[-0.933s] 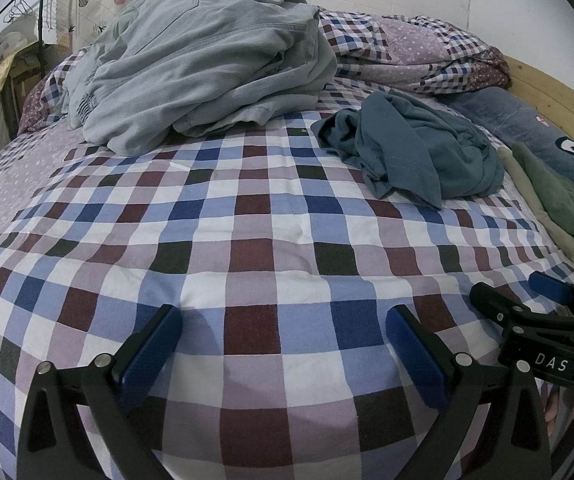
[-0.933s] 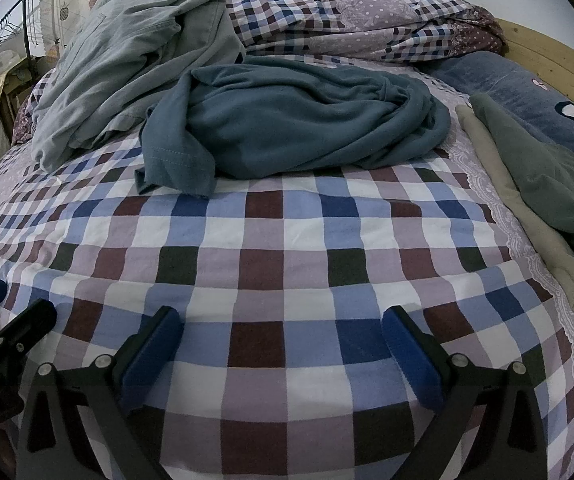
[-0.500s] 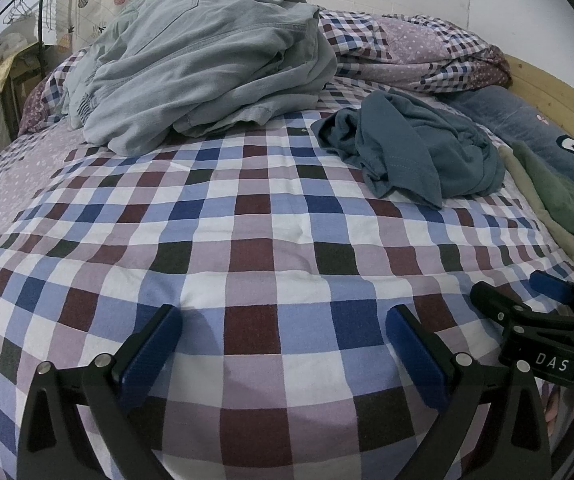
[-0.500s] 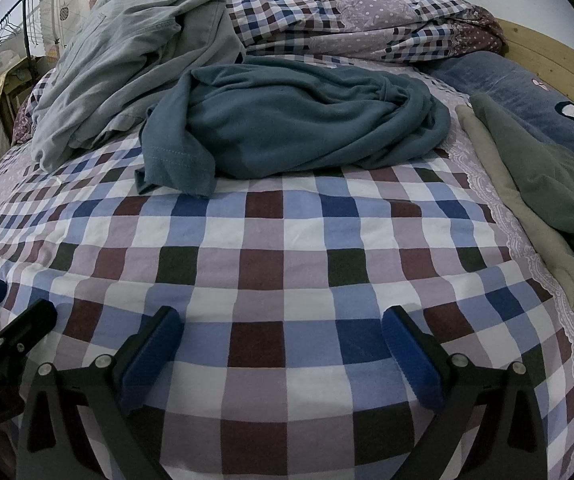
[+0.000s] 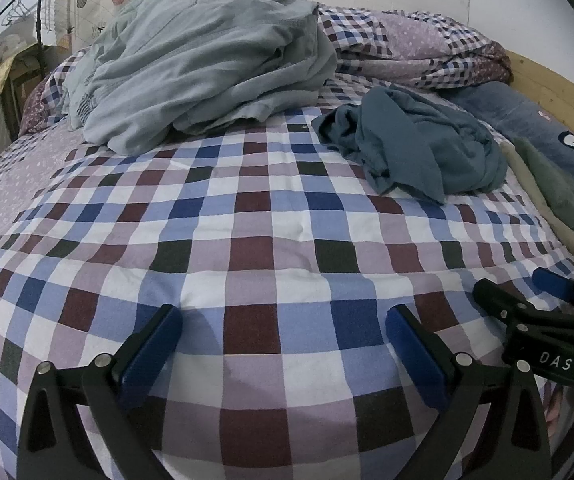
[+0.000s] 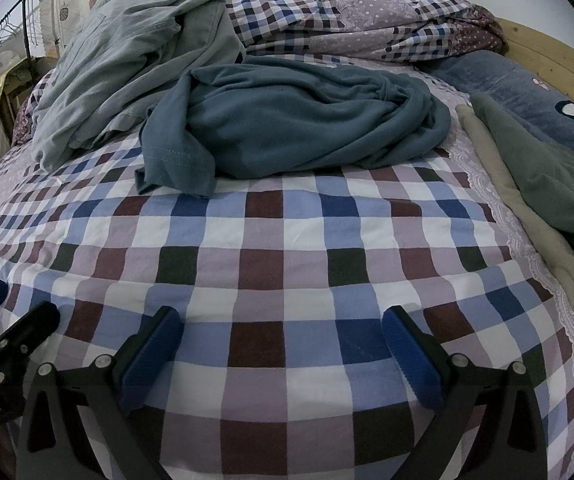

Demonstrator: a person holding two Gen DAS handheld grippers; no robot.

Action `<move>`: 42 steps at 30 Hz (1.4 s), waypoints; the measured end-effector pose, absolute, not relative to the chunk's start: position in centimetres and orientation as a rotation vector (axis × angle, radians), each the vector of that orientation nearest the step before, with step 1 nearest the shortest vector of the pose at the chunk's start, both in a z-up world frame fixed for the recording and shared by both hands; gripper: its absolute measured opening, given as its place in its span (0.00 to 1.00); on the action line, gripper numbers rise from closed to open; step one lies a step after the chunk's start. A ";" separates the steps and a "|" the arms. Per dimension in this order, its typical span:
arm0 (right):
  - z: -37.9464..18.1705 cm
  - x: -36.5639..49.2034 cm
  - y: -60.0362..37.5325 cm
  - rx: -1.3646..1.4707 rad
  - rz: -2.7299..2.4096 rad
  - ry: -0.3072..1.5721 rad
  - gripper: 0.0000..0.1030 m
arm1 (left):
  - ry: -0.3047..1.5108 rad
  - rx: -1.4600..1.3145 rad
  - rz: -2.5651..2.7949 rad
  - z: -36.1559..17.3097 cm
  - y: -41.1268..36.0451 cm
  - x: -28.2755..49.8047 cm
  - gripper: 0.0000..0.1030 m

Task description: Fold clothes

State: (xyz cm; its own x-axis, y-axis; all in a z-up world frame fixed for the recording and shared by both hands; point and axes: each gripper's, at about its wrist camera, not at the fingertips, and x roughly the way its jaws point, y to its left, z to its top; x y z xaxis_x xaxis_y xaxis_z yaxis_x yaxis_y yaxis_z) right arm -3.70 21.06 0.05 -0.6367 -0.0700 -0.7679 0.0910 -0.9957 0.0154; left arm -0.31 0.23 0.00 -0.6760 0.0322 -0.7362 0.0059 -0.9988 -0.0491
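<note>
A crumpled teal garment (image 6: 299,124) lies on the checked bedspread (image 6: 279,256), straight ahead of my right gripper (image 6: 281,334) and apart from it. From the left wrist view the same teal garment (image 5: 415,148) sits to the far right. A larger pale grey-blue garment (image 5: 207,64) is heaped at the back left, seen also as the grey-blue heap (image 6: 135,68). My left gripper (image 5: 283,334) hovers open over bare bedspread (image 5: 263,248), nothing between its blue pads. My right gripper is open too and shows at the left view's right edge (image 5: 527,300).
A folded olive and beige pile (image 6: 543,188) lies along the right side, beside a dark blue pillow (image 6: 527,92). A rolled checked duvet (image 6: 367,20) lines the back. A wooden bed frame (image 5: 555,84) is at right. A clothes rack (image 5: 35,4) stands at far left.
</note>
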 end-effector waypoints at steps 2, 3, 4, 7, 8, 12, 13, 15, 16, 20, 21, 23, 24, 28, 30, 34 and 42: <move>0.1 -3.7 21.2 1.296 -2.763 0.036 1.00 | -0.071 -1.264 2.861 0.0 0.3 -0.4 1.00; 0.1 -3.7 21.2 1.297 -2.762 0.035 1.00 | -0.069 -1.267 2.860 0.0 0.3 -0.4 1.00; 0.0 -3.7 21.2 1.297 -2.761 0.034 1.00 | -0.065 -1.269 2.860 0.0 0.3 -0.4 1.00; 0.0 -3.6 21.1 1.299 -2.761 0.032 1.00 | -0.061 -1.269 2.862 0.1 0.3 -0.4 1.00; 0.0 -3.6 21.1 1.299 -2.760 0.031 1.00 | -0.063 -1.267 2.862 0.0 0.3 -0.4 1.00; 0.0 -3.6 21.2 1.300 -2.755 0.020 1.00 | -0.065 -1.267 2.862 0.0 0.3 -0.4 1.00; 0.0 -3.7 21.2 1.300 -2.753 0.017 1.00 | -0.066 -1.266 2.862 0.0 0.3 -0.4 1.00; 0.0 -3.7 21.2 1.300 -2.751 0.013 1.00 | -0.067 -1.267 2.862 0.1 0.2 -0.4 1.00; 0.0 -3.7 21.3 1.299 -2.749 0.010 1.00 | -0.069 -1.266 2.861 0.1 0.2 -0.4 1.00; 0.1 -3.9 21.4 1.296 -2.736 -0.006 1.00 | -0.086 -1.266 2.855 0.2 0.1 -0.4 1.00; 0.1 -4.0 21.5 1.296 -2.728 -0.014 1.00 | -0.087 -1.267 2.855 0.3 0.1 -0.5 1.00; 0.3 -4.0 21.6 1.292 -2.715 -0.038 1.00 | -0.091 -1.271 2.854 0.3 0.1 -0.5 1.00; 0.4 -4.1 21.7 1.289 -2.708 -0.051 1.00 | -0.092 -1.273 2.853 0.3 0.1 -0.5 1.00; 0.6 -4.4 22.2 1.298 -2.697 -0.114 1.00 | -0.092 -1.287 2.849 0.3 0.2 -0.5 1.00; 0.7 -4.6 22.4 1.303 -2.691 -0.146 1.00 | -0.093 -1.296 2.846 0.3 0.2 -0.6 1.00; 0.8 -4.6 22.5 1.315 -2.669 -0.162 1.00 | -0.098 -1.307 2.842 0.2 0.1 -0.6 1.00; 1.6 -4.2 21.3 1.262 -2.658 -0.147 1.00 | -0.096 -1.293 2.848 0.2 0.1 -0.4 1.00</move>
State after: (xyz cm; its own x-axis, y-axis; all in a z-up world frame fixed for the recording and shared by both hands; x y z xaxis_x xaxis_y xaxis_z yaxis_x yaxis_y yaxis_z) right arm -4.23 21.25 1.59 -0.6174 -0.2175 -0.7560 0.1329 -0.9760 0.1723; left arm -0.42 0.12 0.24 -0.6586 0.0364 -0.7516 0.0145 -0.9980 -0.0610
